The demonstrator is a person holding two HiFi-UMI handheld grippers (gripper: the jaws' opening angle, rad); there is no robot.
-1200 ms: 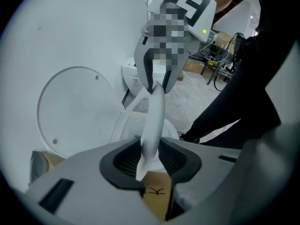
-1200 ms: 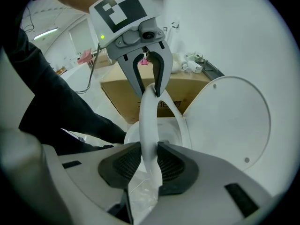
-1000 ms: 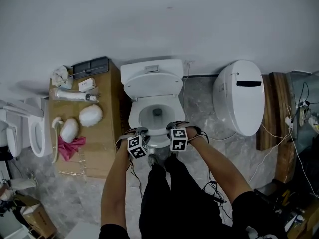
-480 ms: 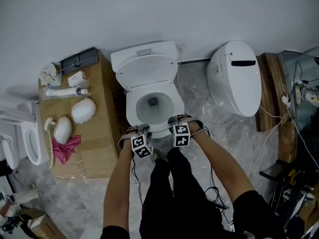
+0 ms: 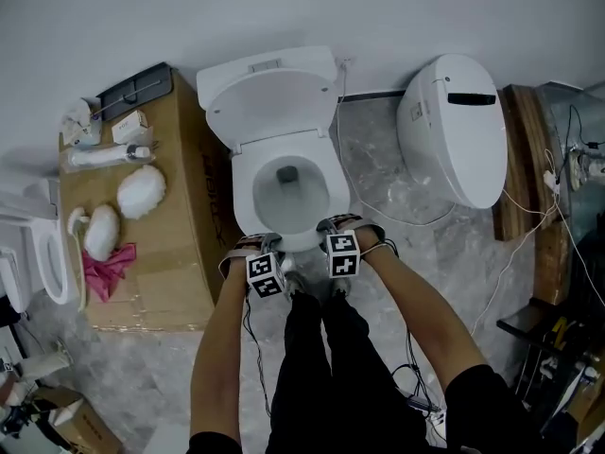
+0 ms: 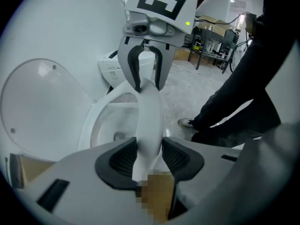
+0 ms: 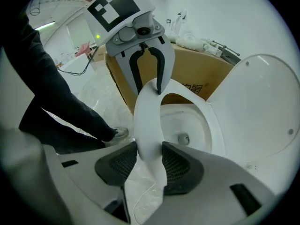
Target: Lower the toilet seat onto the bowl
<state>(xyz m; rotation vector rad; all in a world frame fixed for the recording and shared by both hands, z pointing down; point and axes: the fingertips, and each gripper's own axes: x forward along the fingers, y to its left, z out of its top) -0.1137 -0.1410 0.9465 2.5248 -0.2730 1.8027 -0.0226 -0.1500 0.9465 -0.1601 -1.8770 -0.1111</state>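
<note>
The toilet seat point(image 6: 149, 118), brought low at the front of the bowl point(image 6: 110, 125), is flanked by the just-widened, unclamped jaws of the left gripper point(image 6: 150, 148) and right gripper point(image 7: 149, 156), so it could be slammed down if not yet seated, or snagged on withdrawal.

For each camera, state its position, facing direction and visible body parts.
Head view: on the head, facing steeply down at the toilet; forearms, legs show.
Left gripper view: on the left gripper, facing the seat rim between its just-opening fingers; legs, shoe.
Right gripper view: on the right gripper, same rim, fingers likewise just opening; legs, shoe.
Shared: each gripper view shows the other gripper astride that rim.
</note>
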